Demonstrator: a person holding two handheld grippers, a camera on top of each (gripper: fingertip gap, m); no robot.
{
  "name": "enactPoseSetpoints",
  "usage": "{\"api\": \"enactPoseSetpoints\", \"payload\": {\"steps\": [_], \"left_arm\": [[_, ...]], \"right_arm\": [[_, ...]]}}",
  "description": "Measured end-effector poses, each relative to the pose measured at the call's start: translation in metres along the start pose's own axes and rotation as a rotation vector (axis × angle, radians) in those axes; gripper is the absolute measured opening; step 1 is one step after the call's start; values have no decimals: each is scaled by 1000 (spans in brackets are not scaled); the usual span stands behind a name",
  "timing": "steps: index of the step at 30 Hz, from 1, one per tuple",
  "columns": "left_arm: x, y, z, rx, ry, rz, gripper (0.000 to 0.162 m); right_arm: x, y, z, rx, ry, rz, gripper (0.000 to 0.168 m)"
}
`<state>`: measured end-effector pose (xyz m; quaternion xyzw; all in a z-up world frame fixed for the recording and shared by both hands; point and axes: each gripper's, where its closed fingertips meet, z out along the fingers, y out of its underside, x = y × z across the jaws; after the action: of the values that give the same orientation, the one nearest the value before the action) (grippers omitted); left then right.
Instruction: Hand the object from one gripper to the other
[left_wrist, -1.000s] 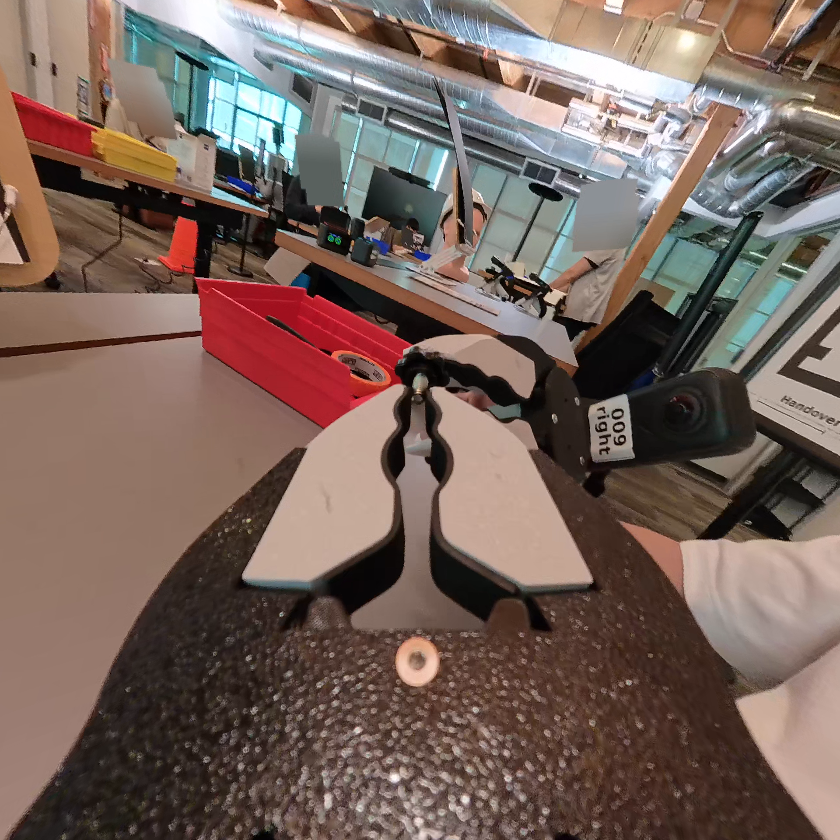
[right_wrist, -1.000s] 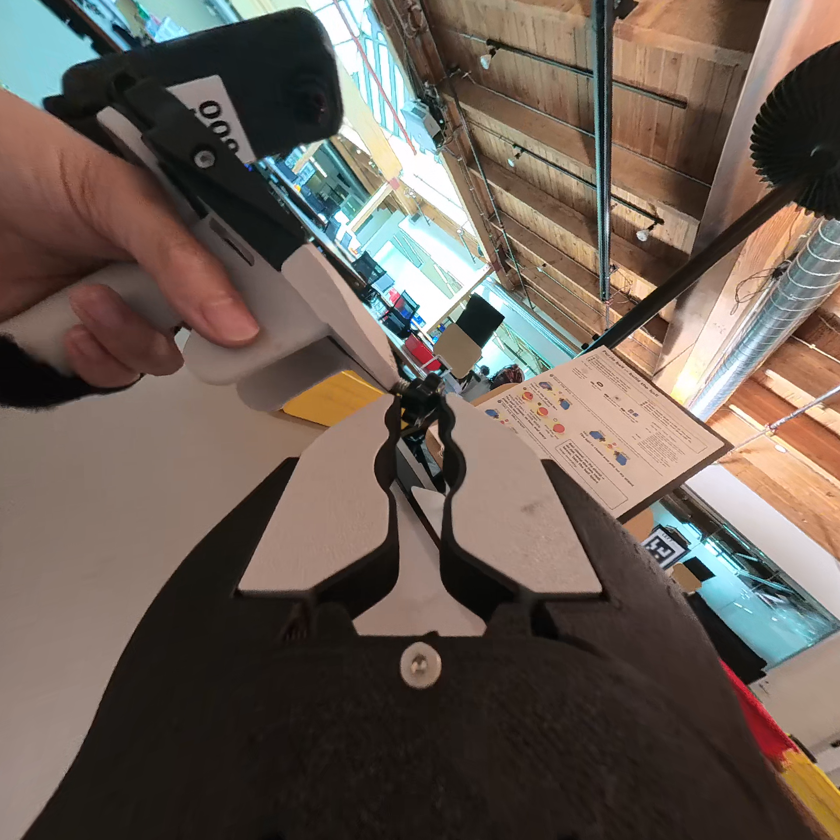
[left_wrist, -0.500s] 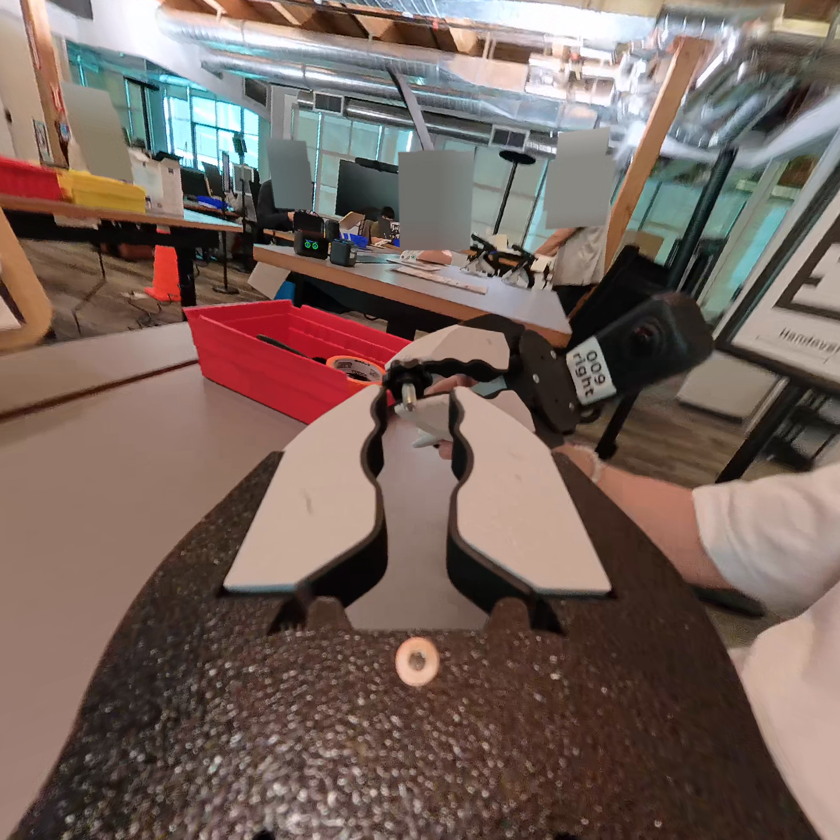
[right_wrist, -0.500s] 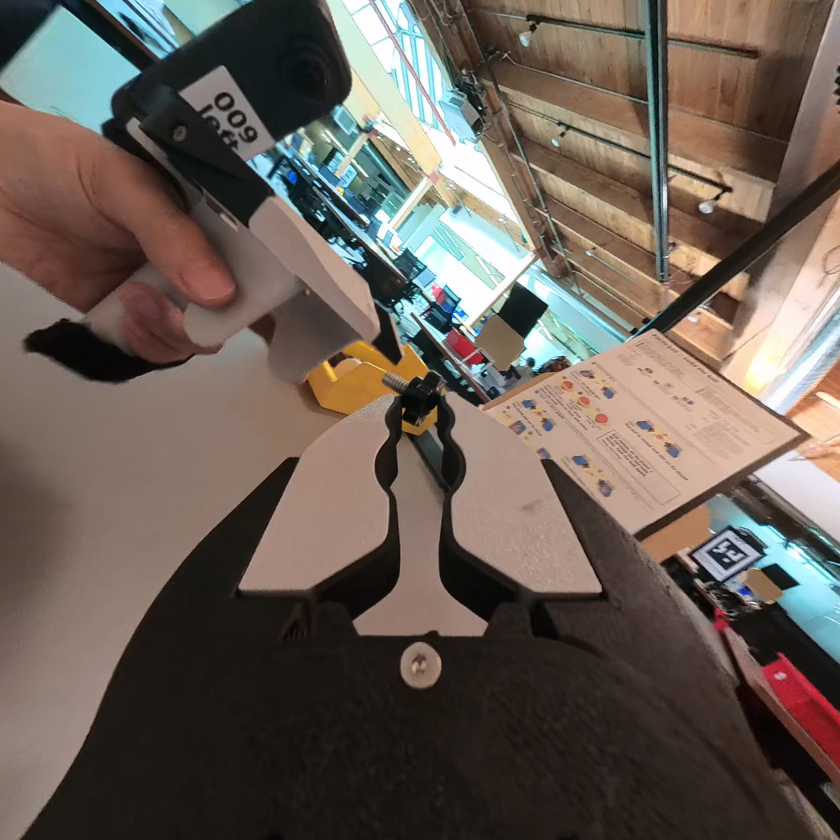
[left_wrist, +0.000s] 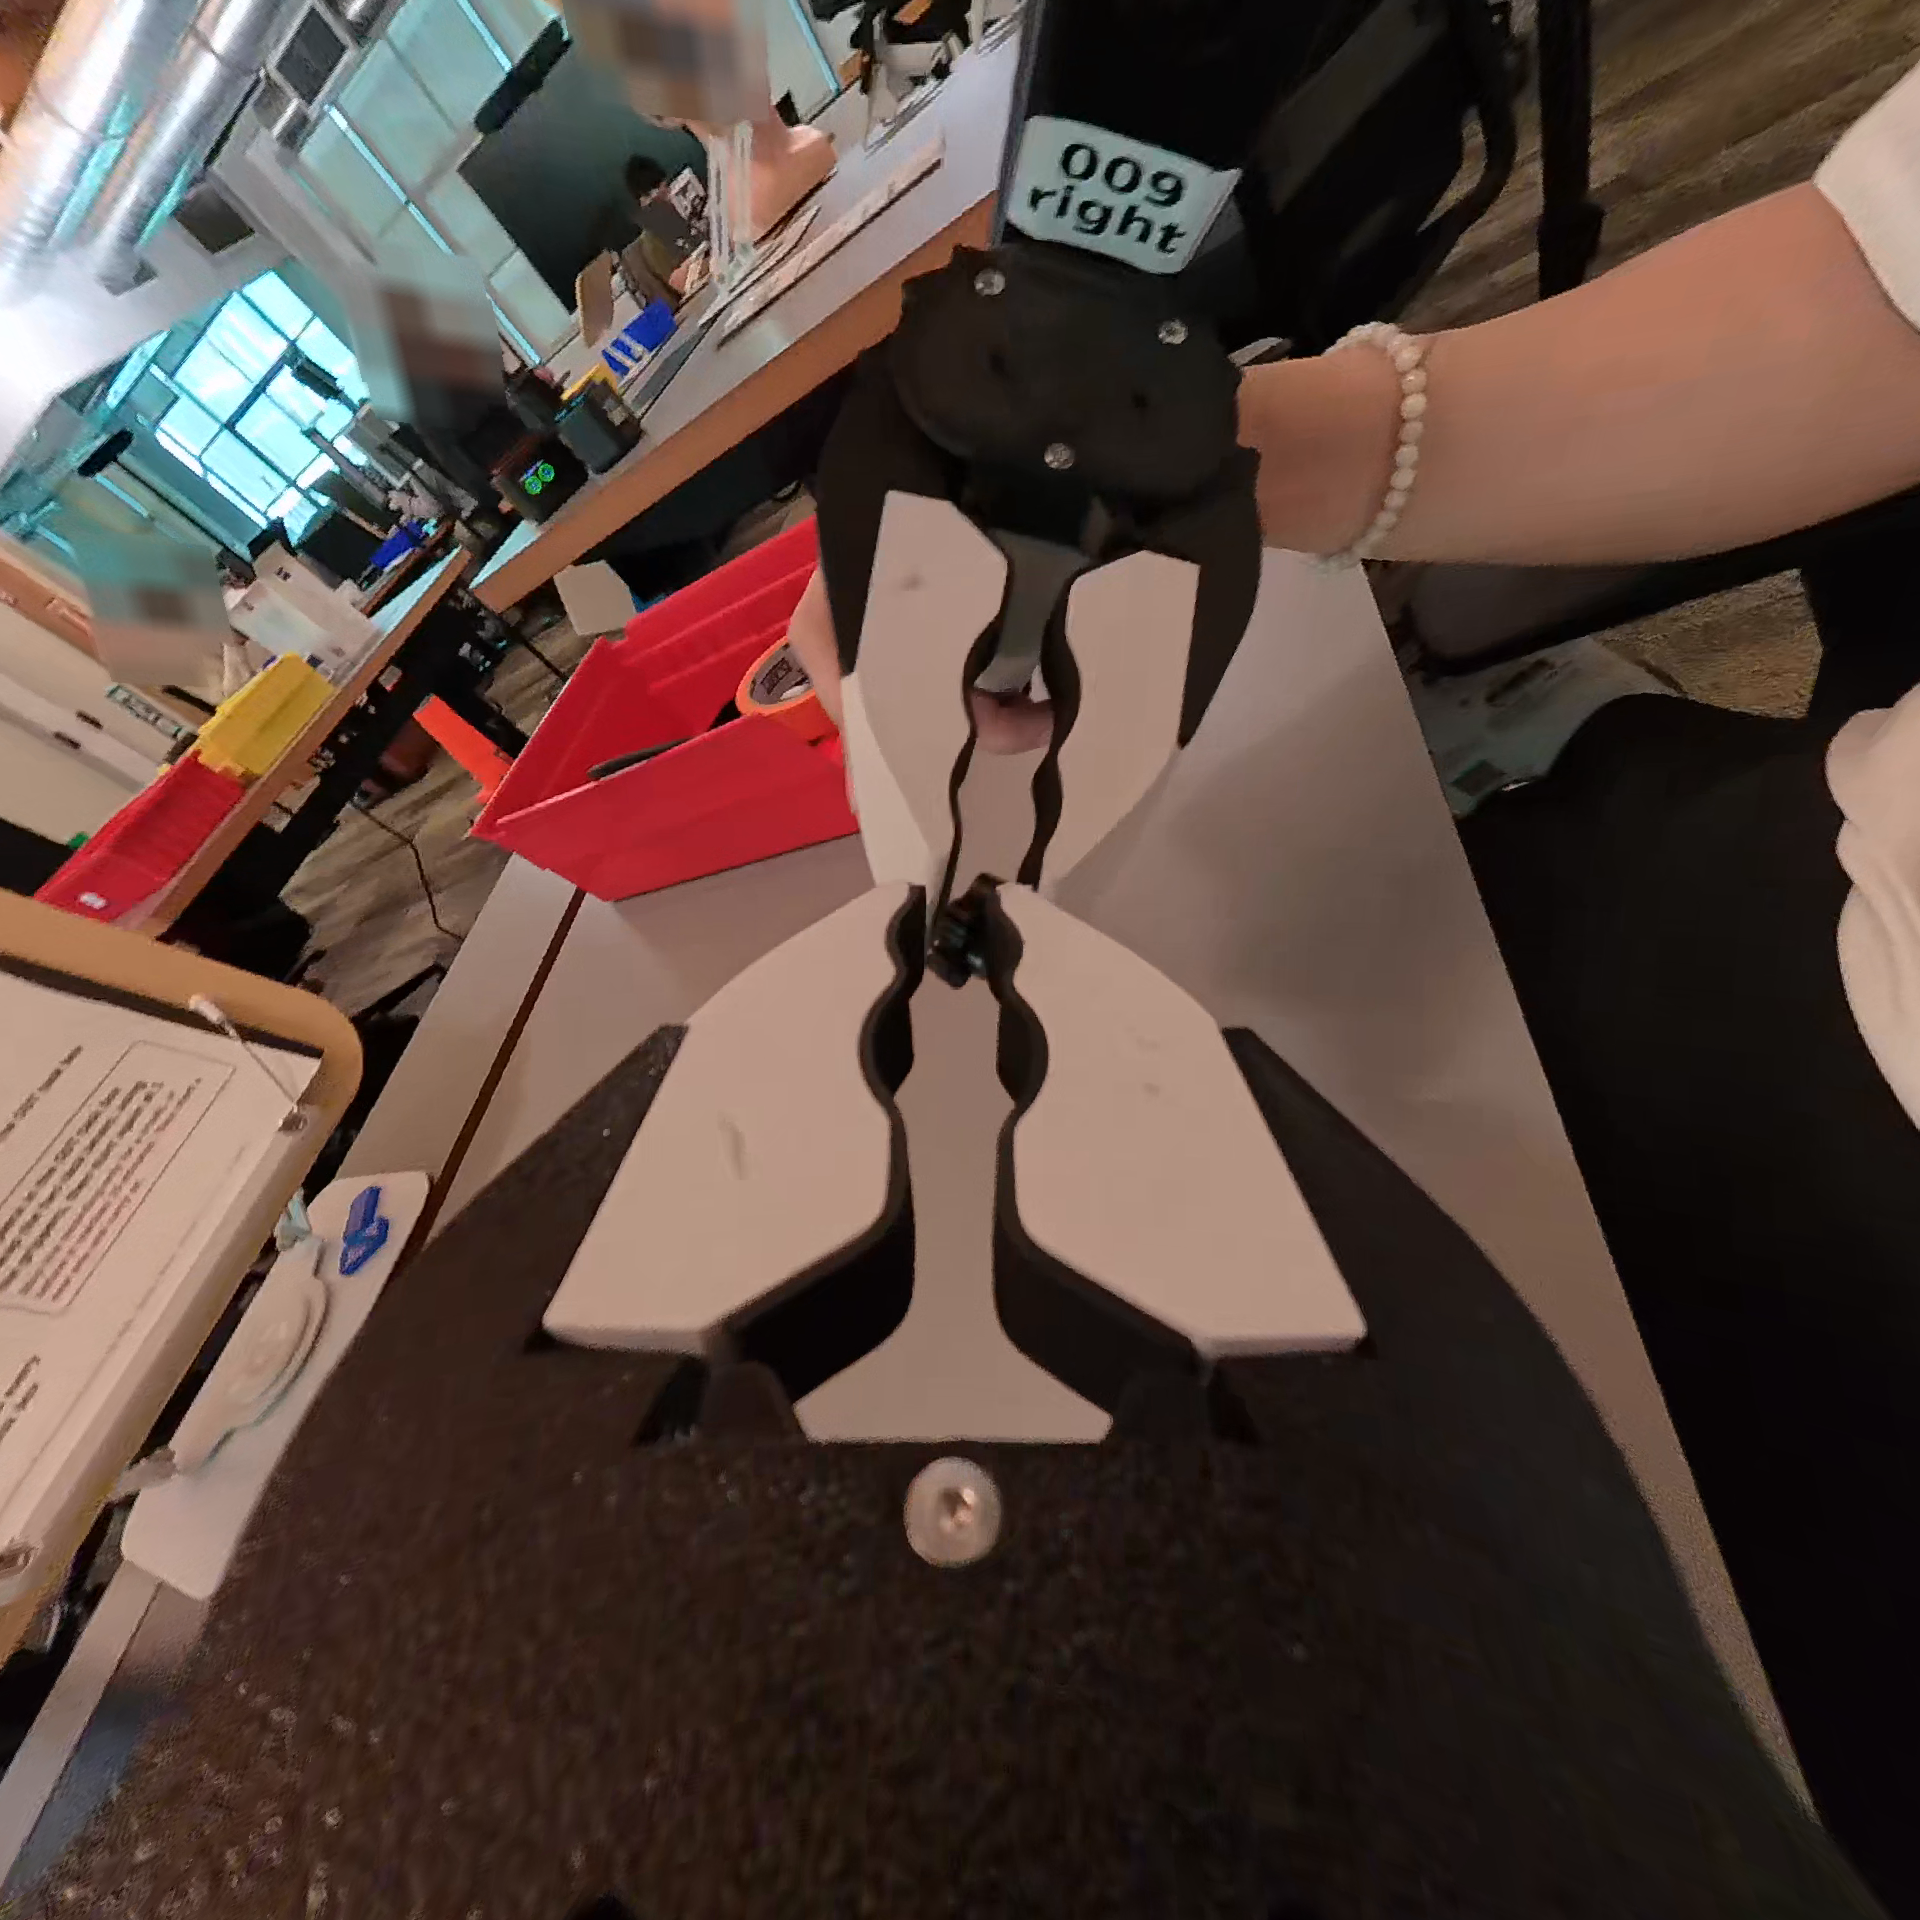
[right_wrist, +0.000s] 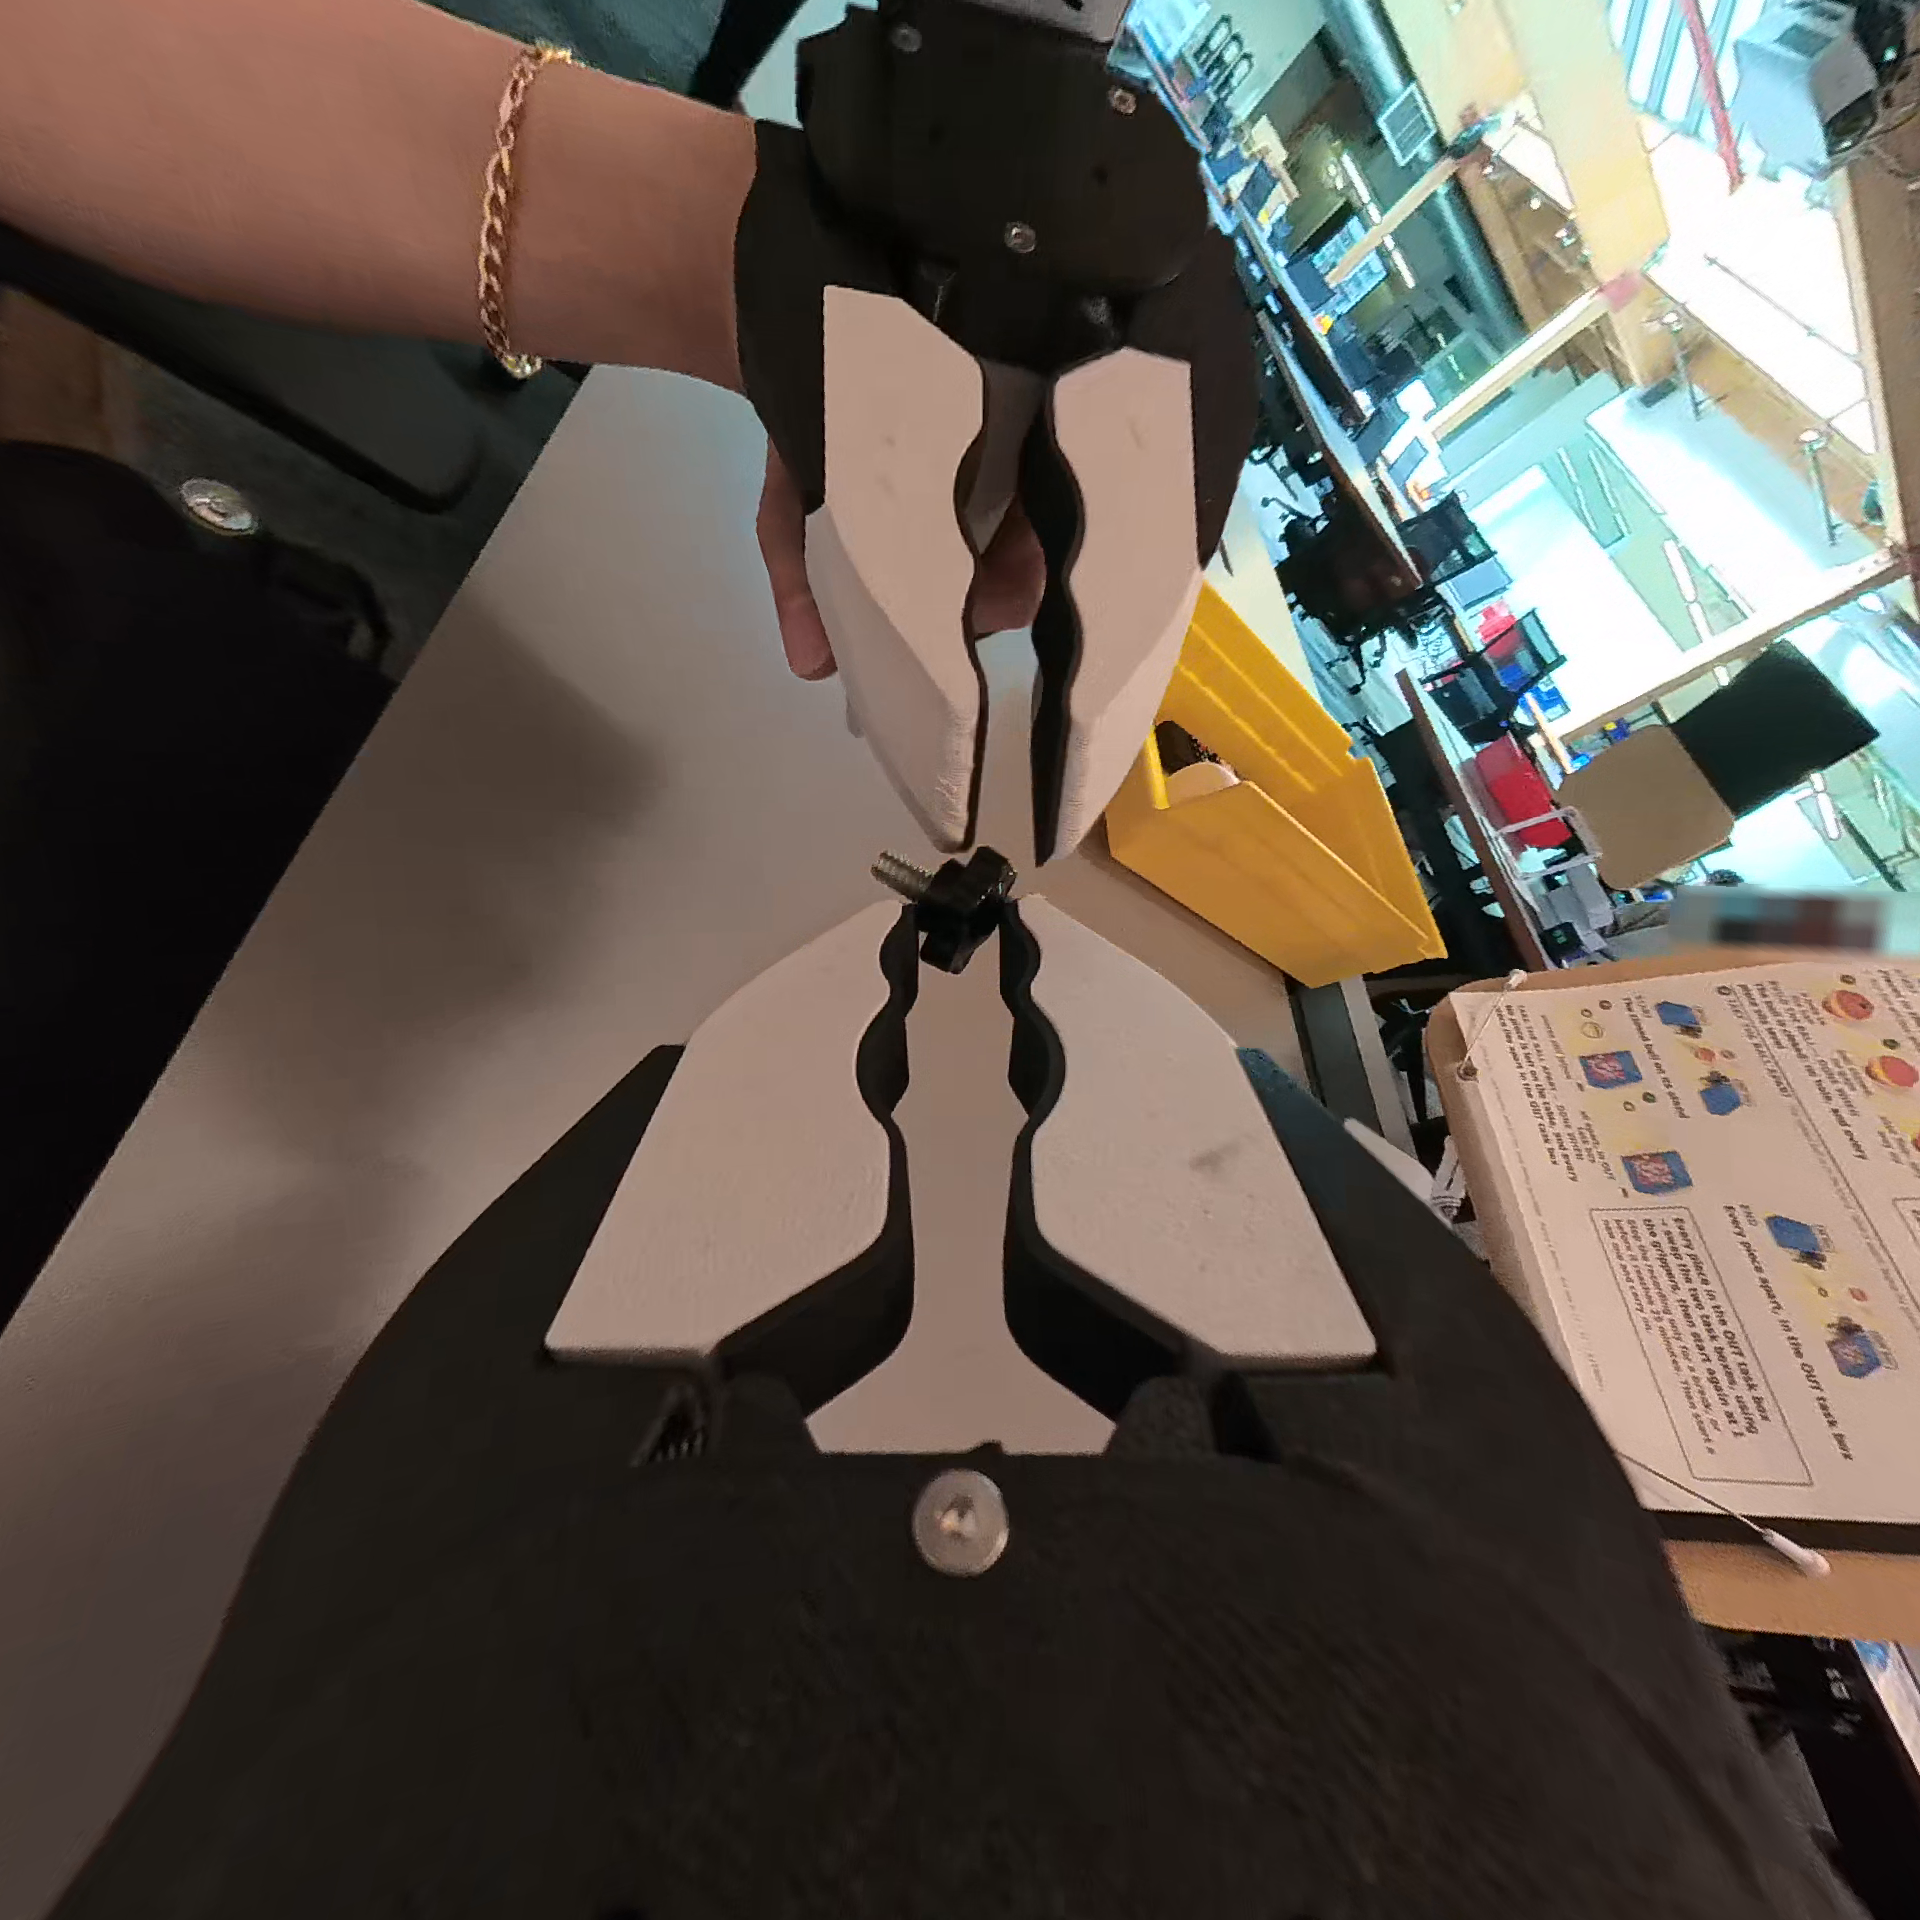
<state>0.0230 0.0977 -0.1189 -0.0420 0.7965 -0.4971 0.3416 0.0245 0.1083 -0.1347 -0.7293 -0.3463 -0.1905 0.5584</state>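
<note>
The object is a small black knob with a short threaded stud (right_wrist: 964, 920). My right gripper (right_wrist: 961, 914) is shut on it at the fingertips, and the stud sticks out to the left. My left gripper (right_wrist: 1005, 847) faces it tip to tip from above, fingers a narrow gap apart, tips right at the knob's top edge. In the left wrist view the knob (left_wrist: 961, 943) shows in the gap of my left gripper (left_wrist: 958, 904), with the right gripper (left_wrist: 985, 883) coming from above. I cannot tell whether the left fingers touch the knob.
Both grippers hover over a grey table (left_wrist: 1299, 935). A red bin (left_wrist: 665, 821) holding an orange tape roll (left_wrist: 779, 686) stands behind. A yellow bin (right_wrist: 1278, 862) sits at the table edge. A clipboard with a printed sheet (right_wrist: 1714, 1247) lies beside it. My left and right fingertips are right by each other.
Both grippers have swung down over the table and now meet tip to tip. My left fingers have narrowed from wide open. The right gripper still holds the knob.
</note>
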Motion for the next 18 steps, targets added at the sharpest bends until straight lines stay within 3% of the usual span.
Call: {"api": "enactPoseSetpoints", "payload": {"steps": [11, 18], "left_arm": [[17, 16, 7, -110, 83, 82, 6], [-2, 2, 2, 14, 7, -43, 5]], "right_arm": [[-19, 10, 4, -87, -112, -27, 15], [2, 2, -2, 29, -9, 105, 13]]}}
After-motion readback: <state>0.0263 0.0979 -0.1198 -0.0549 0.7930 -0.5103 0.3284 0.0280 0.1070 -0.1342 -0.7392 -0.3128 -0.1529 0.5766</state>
